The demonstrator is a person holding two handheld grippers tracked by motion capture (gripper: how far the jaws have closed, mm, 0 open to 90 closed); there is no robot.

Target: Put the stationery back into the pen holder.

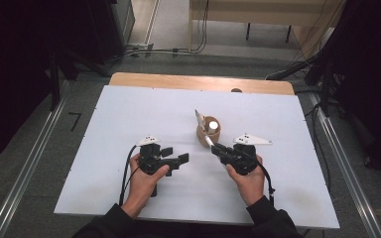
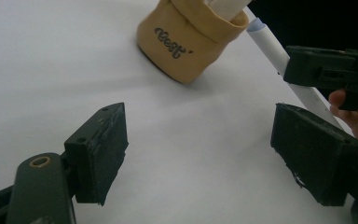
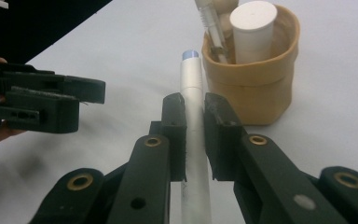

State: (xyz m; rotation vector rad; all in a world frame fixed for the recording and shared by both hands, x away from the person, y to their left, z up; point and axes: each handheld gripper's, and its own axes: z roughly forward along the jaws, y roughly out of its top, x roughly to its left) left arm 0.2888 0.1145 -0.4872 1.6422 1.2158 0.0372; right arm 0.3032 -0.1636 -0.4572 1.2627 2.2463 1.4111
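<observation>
Right gripper view gives me the slim white pen with a pale blue tip [image 3: 193, 93] pinched lengthwise in my right claw [image 3: 195, 126], its jaws pressed onto the barrel, its tip just short of the tan fabric pouch with a rolled rim [image 3: 261, 88]. The pen's rear end is cut off at the bottom edge. Inside the pouch I see a white capped cylinder [image 3: 252, 30] and a clear pen [image 3: 212, 25], partly cropped at the top. On the high view, my left claw [image 1: 174, 155] hangs spread and empty above the white worktop [image 1: 129, 119], near the pouch.
</observation>
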